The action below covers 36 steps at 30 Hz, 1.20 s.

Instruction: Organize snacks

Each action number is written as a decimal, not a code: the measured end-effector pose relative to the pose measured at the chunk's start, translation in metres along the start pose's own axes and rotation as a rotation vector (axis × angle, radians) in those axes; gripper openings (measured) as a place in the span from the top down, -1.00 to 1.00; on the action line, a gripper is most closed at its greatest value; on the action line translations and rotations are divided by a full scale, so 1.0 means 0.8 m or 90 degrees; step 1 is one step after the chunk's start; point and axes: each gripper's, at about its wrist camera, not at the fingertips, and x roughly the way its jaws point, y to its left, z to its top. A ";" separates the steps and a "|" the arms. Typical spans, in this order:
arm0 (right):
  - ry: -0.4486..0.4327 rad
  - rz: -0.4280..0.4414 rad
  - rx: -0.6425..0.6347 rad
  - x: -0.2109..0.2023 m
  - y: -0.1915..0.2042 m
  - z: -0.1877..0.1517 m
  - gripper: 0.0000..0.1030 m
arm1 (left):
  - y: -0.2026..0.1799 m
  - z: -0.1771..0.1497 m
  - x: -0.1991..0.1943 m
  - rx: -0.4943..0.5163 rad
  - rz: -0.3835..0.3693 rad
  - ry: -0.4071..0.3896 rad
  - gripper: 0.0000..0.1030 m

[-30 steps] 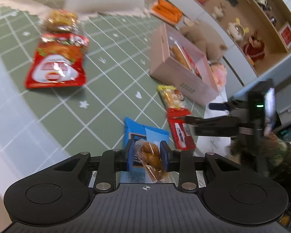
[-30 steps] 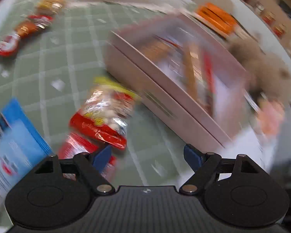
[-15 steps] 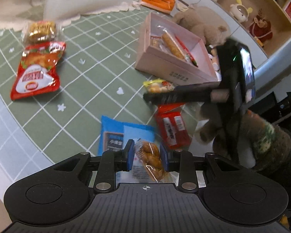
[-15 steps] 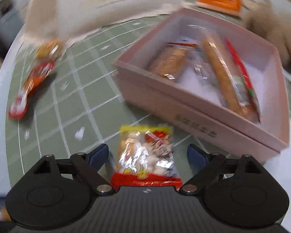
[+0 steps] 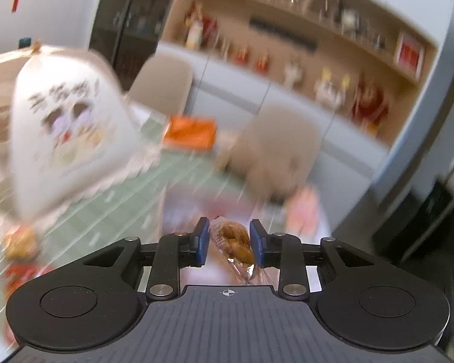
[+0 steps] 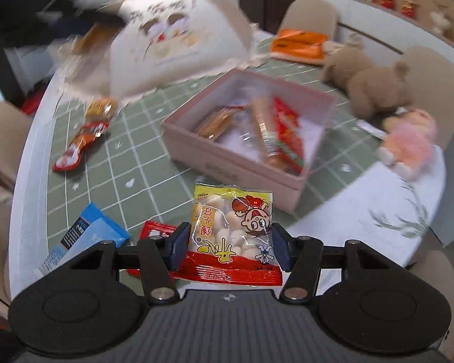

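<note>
With the pink box (image 6: 236, 163) just ahead as the likely drop spot, the right tool (image 6: 229, 246) is closing on a yellow-and-red snack packet (image 6: 231, 227), while the left tool (image 5: 229, 242), its jaws opening, carries a clear-wrapped pastry (image 5: 234, 246) loosely between them.

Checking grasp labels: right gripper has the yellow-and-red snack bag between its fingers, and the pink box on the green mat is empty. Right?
Not quite. The right wrist view shows the pink box already holds several wrapped snacks. The rest stands: the yellow-and-red snack bag sits between the right gripper fingers, whose jaws are closing.
</note>
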 end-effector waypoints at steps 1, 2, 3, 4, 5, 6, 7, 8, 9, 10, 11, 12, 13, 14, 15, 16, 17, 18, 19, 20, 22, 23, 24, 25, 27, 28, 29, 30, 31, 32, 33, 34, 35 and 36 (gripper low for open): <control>-0.005 -0.003 0.006 -0.007 -0.005 -0.002 -0.10 | 0.001 0.012 0.015 -0.017 -0.009 -0.005 0.24; -0.009 -0.008 0.009 -0.012 -0.008 -0.003 -0.10 | 0.006 0.021 0.032 -0.036 -0.006 -0.006 0.26; -0.012 -0.013 0.012 -0.015 -0.011 -0.004 -0.10 | 0.010 0.024 0.043 -0.048 -0.003 -0.009 0.26; -0.015 -0.016 0.015 -0.018 -0.013 -0.005 -0.10 | 0.014 0.023 0.048 -0.059 -0.003 -0.016 0.26; -0.018 -0.017 0.018 -0.022 -0.016 -0.005 -0.10 | 0.018 0.020 0.047 -0.069 -0.004 -0.023 0.26; -0.022 -0.016 0.020 -0.028 -0.021 -0.007 -0.10 | 0.023 0.015 0.043 -0.077 -0.004 -0.027 0.26; -0.024 -0.015 0.022 -0.030 -0.023 -0.008 -0.10 | 0.029 0.007 0.037 -0.085 -0.003 -0.027 0.26; -0.024 -0.012 0.025 -0.032 -0.026 -0.007 -0.10 | 0.035 -0.004 0.029 -0.089 -0.002 -0.021 0.26; -0.022 -0.009 0.028 -0.029 -0.027 -0.006 -0.10 | 0.040 -0.013 0.024 -0.090 0.004 -0.012 0.26; -0.019 -0.004 0.031 -0.029 -0.030 -0.002 -0.10 | 0.044 -0.025 0.017 -0.091 0.015 -0.002 0.26; -0.020 0.004 0.033 -0.030 -0.033 0.004 -0.10 | 0.051 -0.041 0.008 -0.094 0.030 0.012 0.26; -0.026 0.011 0.037 -0.032 -0.033 0.011 -0.10 | 0.059 -0.059 0.002 -0.101 0.045 0.029 0.26; -0.037 0.019 0.039 -0.033 -0.036 0.024 -0.10 | 0.068 -0.079 -0.002 -0.113 0.058 0.048 0.26; -0.052 0.023 0.040 -0.034 -0.038 0.039 -0.10 | 0.076 -0.100 -0.006 -0.130 0.068 0.065 0.26; -0.068 0.022 0.038 -0.033 -0.039 0.055 -0.11 | 0.084 -0.118 -0.007 -0.151 0.076 0.080 0.26; -0.089 0.017 0.032 -0.031 -0.039 0.076 -0.12 | 0.092 -0.136 -0.008 -0.174 0.082 0.097 0.26; -0.117 0.013 0.023 -0.028 -0.039 0.098 -0.17 | 0.101 -0.156 -0.008 -0.202 0.092 0.117 0.26; -0.143 0.014 0.015 -0.024 -0.039 0.117 -0.48 | 0.107 -0.169 -0.008 -0.220 0.104 0.130 0.26; -0.156 0.011 0.008 -0.015 -0.039 0.137 -0.72 | 0.112 -0.181 -0.009 -0.230 0.116 0.142 0.26; -0.154 0.000 0.007 -0.006 -0.039 0.152 -0.72 | 0.117 -0.188 -0.012 -0.232 0.126 0.149 0.26; -0.137 -0.025 0.009 0.012 -0.034 0.169 -0.72 | 0.129 -0.188 -0.019 -0.221 0.149 0.150 0.26; -0.129 -0.015 0.007 0.017 -0.029 0.167 -0.72 | 0.134 -0.185 -0.024 -0.211 0.165 0.145 0.26; -0.124 0.004 0.004 0.020 -0.024 0.160 -0.72 | 0.139 -0.182 -0.030 -0.200 0.187 0.137 0.26; -0.114 0.026 0.001 0.024 -0.019 0.150 -0.72 | 0.147 -0.178 -0.036 -0.193 0.207 0.129 0.26; -0.079 0.051 -0.013 0.037 -0.001 0.123 -0.72 | 0.168 -0.168 -0.043 -0.189 0.241 0.118 0.26; -0.060 0.052 -0.022 0.045 0.010 0.108 -0.72 | 0.181 -0.161 -0.044 -0.185 0.255 0.117 0.26; -0.037 0.048 -0.031 0.054 0.021 0.090 -0.72 | 0.193 -0.153 -0.044 -0.179 0.268 0.114 0.26; -0.019 0.042 -0.036 0.060 0.030 0.075 -0.72 | 0.204 -0.145 -0.044 -0.175 0.276 0.111 0.26; -0.003 0.039 -0.040 0.065 0.039 0.061 -0.72 | 0.216 -0.134 -0.040 -0.174 0.280 0.108 0.26; 0.012 0.039 -0.040 0.069 0.048 0.046 -0.72 | 0.230 -0.124 -0.038 -0.177 0.282 0.102 0.26; 0.022 0.040 -0.038 0.070 0.055 0.034 -0.72 | 0.245 -0.110 -0.034 -0.182 0.282 0.093 0.26; 0.032 0.040 -0.034 0.071 0.063 0.022 -0.72 | 0.257 -0.097 -0.030 -0.185 0.282 0.085 0.26; 0.038 0.035 -0.031 0.070 0.070 0.012 -0.72 | 0.271 -0.080 -0.023 -0.182 0.284 0.075 0.26; 0.043 0.028 -0.030 0.069 0.076 0.005 -0.72 | 0.281 -0.068 -0.017 -0.173 0.287 0.070 0.26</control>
